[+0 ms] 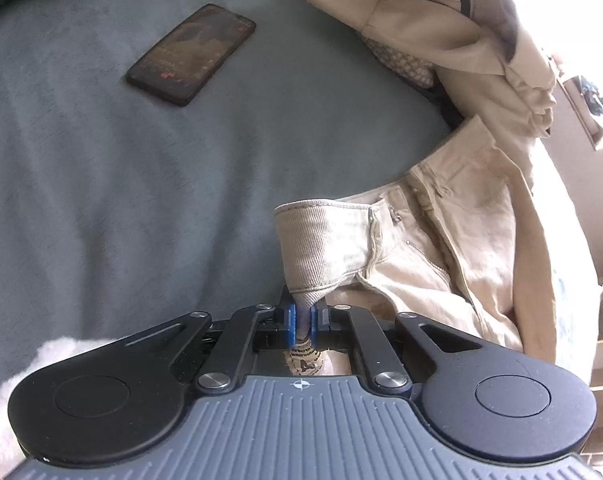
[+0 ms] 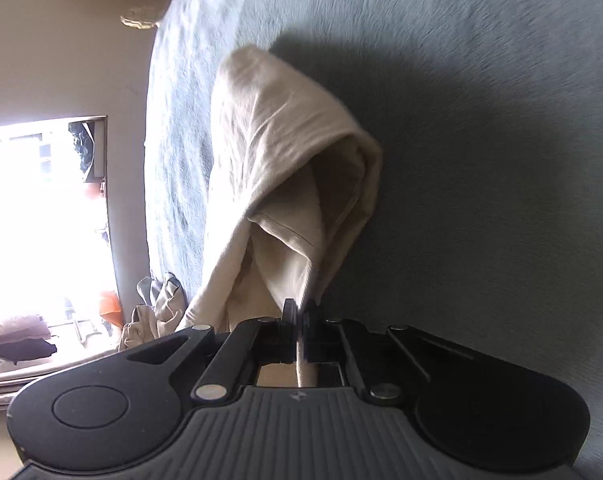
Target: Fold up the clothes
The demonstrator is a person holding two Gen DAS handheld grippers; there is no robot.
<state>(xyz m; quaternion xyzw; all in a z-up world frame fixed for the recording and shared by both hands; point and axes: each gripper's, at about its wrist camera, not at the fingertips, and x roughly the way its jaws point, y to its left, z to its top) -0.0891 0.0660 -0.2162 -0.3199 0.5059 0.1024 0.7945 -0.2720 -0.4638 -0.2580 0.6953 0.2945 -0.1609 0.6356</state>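
Note:
A pair of beige trousers (image 1: 441,248) hangs over a grey-blue bed cover (image 1: 141,180). My left gripper (image 1: 301,320) is shut on the ribbed waistband corner, next to the zip. The trousers trail up and right from it. In the right wrist view my right gripper (image 2: 299,312) is shut on the fabric edge of the same beige trousers (image 2: 269,152), which hang folded and lifted above the bed cover (image 2: 481,160), casting a shadow on it.
A black phone (image 1: 191,54) lies on the cover at the far left. More beige and patterned clothes (image 1: 441,40) are piled at the back right. In the right wrist view a bright window (image 2: 41,220) and heaped clothes (image 2: 157,308) lie beyond the bed edge.

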